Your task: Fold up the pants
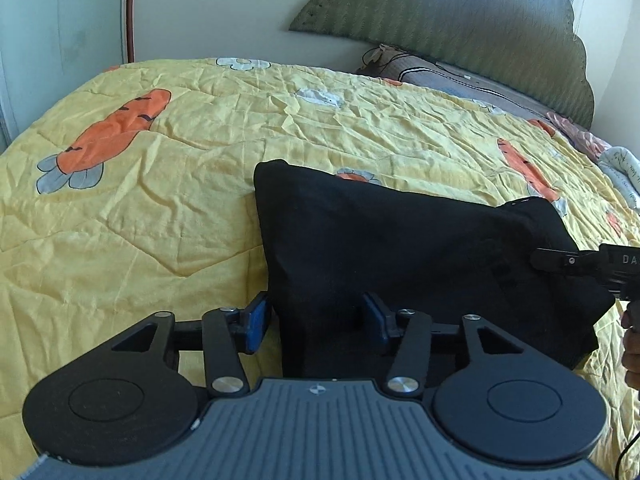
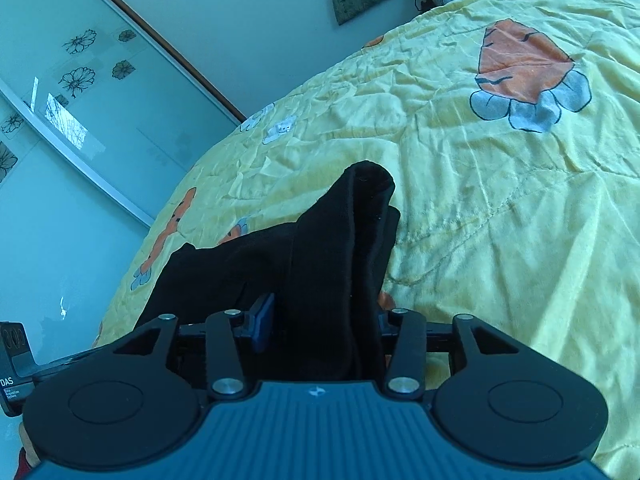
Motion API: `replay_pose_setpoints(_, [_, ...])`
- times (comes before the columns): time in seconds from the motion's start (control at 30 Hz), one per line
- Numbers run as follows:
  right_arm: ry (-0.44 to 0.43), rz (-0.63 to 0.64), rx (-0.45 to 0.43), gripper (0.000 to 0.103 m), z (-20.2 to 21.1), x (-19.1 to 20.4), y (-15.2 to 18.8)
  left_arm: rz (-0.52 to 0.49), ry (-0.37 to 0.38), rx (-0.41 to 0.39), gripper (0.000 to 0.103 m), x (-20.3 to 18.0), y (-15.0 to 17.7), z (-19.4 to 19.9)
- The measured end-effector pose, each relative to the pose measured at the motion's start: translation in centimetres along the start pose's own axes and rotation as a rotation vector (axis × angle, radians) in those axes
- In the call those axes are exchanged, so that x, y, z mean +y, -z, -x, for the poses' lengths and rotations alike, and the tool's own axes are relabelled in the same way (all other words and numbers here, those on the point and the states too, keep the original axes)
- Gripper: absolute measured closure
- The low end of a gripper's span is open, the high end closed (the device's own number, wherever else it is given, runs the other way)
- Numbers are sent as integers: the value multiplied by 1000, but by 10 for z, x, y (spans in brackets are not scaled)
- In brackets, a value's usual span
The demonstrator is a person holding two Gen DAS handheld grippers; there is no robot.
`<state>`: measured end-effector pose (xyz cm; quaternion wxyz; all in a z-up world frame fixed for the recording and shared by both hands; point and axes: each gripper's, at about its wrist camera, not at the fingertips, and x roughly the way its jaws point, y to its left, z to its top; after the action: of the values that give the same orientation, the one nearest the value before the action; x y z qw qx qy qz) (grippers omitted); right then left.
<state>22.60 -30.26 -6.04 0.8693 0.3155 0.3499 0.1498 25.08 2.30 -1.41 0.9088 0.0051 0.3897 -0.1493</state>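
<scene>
Black pants [image 1: 400, 240] hang folded between the two grippers, held up over a yellow quilt [image 1: 160, 184] with carrot prints. My left gripper [image 1: 318, 320] is shut on the near left edge of the pants, the cloth bunched between its blue pads [image 1: 256, 320]. The right gripper shows at the right edge of the left wrist view [image 1: 560, 260], at the other end of the pants. In the right wrist view the right gripper [image 2: 324, 324] is shut on a thick fold of the pants [image 2: 336, 248], which rises in front of it.
A green headboard [image 1: 460, 24] and a pillow [image 1: 440, 76] are at the far end of the bed. A wall and a sliding wardrobe door with flower prints [image 2: 80, 92] stand beyond the bed's left side. A crumpled cloth [image 1: 620, 168] lies at the right edge.
</scene>
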Motion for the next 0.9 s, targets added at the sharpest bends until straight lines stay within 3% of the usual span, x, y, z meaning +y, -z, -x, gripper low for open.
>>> replay_pose_setpoints(0.07, [28,1,-19,56,13,1,2,-23,-35,-10,36,-4,1,1])
replay_pose_setpoints(0.13, [130,31,-92,55,32,8,6,-42,-66,-22,33,-7,3,3])
replay_pose_setpoints(0.23, [283,211,-207,54,56,36,19,-61,-92,-38,31,-11,6,5])
replay_pose_setpoints(0.3, [248,302,-220,54,61,54,29,-65,-110,-46,29,-14,8,6])
replay_pose_setpoints(0.4, [113,364,-176,55,56,72,40,-64,-131,-52,25,-15,11,8])
replay_pose_setpoints(0.43, [115,390,-146,56,48,77,44,-60,-138,-52,24,-15,12,9])
replay_pose_setpoints(0.53, [246,461,-73,57,21,81,51,-55,-158,-51,18,-14,14,11])
replay_pose_setpoints(0.63, [337,504,-78,56,18,89,59,-44,-181,-50,17,-12,16,18])
replay_pose_setpoints(0.9, [300,538,-120,50,62,122,92,1,-200,-27,18,-15,30,48])
